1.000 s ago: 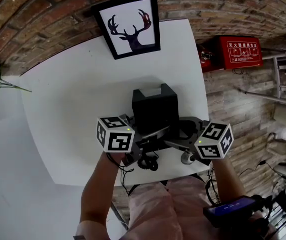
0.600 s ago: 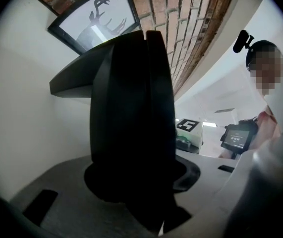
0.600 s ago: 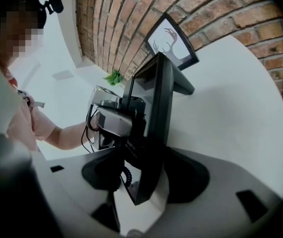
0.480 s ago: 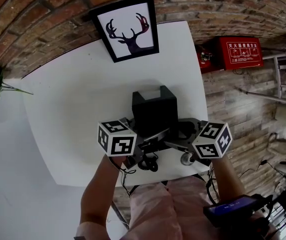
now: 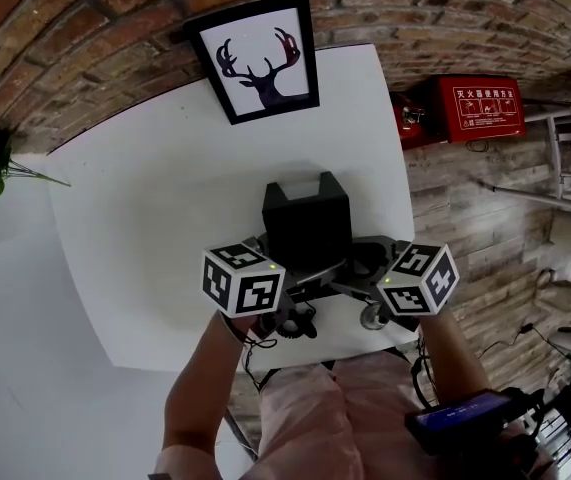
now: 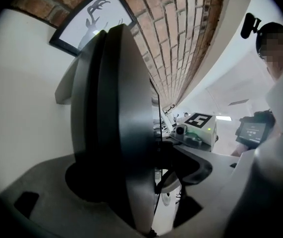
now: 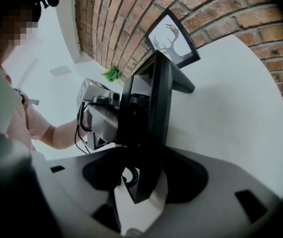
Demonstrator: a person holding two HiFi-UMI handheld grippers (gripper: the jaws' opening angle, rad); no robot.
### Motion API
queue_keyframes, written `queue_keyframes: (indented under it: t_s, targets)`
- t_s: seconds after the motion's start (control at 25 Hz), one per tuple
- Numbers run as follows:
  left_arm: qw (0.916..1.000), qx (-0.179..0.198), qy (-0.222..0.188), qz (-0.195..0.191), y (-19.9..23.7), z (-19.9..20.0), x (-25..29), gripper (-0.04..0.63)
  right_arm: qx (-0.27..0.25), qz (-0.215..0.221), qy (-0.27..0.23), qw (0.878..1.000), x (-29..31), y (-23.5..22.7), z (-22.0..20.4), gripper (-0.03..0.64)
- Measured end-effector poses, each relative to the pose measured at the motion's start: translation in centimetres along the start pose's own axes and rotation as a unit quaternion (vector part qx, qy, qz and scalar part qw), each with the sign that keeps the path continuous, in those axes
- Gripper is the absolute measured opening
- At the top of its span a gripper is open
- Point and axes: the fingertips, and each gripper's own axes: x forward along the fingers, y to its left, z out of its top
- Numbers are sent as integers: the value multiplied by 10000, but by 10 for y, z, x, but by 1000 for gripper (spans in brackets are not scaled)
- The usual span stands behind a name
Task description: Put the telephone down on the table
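head view: telephone point(image 5: 307, 220) between opening left jaws and closing right jaws, picture point(image 5: 262, 60) behind

On my feed: a white table point(image 5: 145, 218) against a brick wall point(image 5: 85, 28), framed deer picture point(image 5: 260, 56) behind, plank floor point(image 5: 465, 218) alongside.

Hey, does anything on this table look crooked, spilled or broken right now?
Nothing looks spilled or broken. The only thing that stands out is that the telephone sits rather close to the table's front edge, with its coiled cord bunched up on that side.
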Motion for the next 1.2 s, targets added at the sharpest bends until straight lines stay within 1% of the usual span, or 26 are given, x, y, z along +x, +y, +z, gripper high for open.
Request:
queue_keyframes:
  t_s: [0.28, 0.48, 0.64, 0.76, 0.96, 1.2]
  targets:
    - [9994, 35, -100, 335, 4, -2, -6, 408, -19, -17, 43, 10000, 1, 2, -4, 238]
    - [9955, 528, 183, 770, 6, -9, -11, 448, 6, -26, -29, 10000, 1, 2, -3, 235]
    - [9920, 723, 138, 1023, 9, -9, -20, 460, -8, -63, -57, 10000, 3, 1, -2, 242]
    - [9887, 849, 116, 1232, 10, -11, -31, 465, -46, -207, -129, 9997, 1, -1, -2, 259]
    - [9877, 671, -243, 1390, 3, -11, -61, 465, -103, -420, -395, 9983, -11, 3, 9, 289]
    - [9792, 722, -865, 1685, -15, -4, -114, 465, -366, -684, -630, 9950, -33, 13, 21, 298]
